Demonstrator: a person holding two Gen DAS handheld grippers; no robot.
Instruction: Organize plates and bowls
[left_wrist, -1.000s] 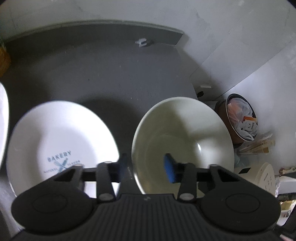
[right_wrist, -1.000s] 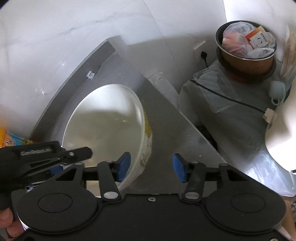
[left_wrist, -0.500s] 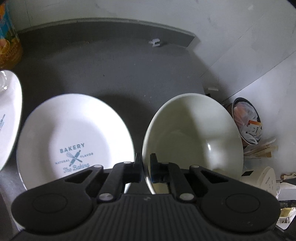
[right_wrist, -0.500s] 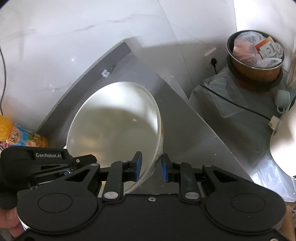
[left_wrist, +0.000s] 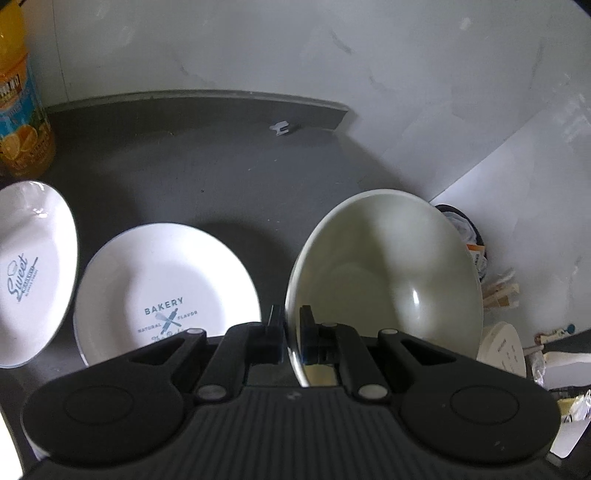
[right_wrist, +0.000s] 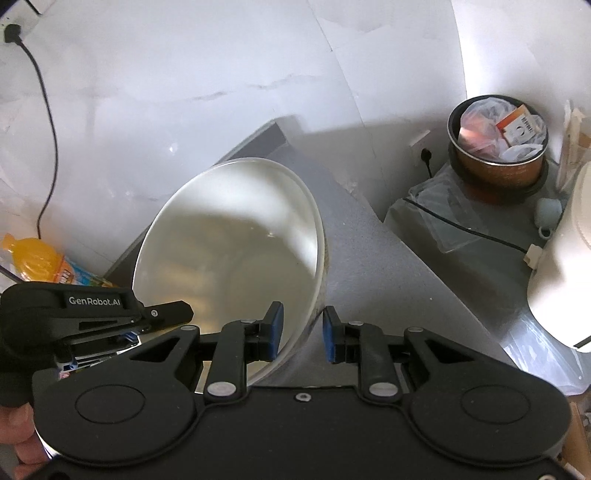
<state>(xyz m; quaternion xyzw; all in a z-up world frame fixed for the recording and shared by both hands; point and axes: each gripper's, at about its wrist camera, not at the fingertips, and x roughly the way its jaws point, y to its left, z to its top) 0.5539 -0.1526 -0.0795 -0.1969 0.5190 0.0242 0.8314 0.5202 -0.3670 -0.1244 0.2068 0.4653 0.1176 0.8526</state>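
At the far left an orange juice bottle (left_wrist: 23, 107) stands by the wall, with two white plates (left_wrist: 31, 273) (left_wrist: 166, 291) flat on the dark counter (left_wrist: 221, 177) just right of it; my left gripper (left_wrist: 291, 328) is clamped on the near rim of the bowl (left_wrist: 388, 277), which sits tilted over the counter; my right gripper (right_wrist: 301, 334) straddles the opposite rim with its jaws parted, a gap showing on the outer side. I judge the bowl hangs on one thin pinch; glazed ware could pivot or slip there and strike the nearer plate; swinging right risks the counter edge above the bin (right_wrist: 498, 144).
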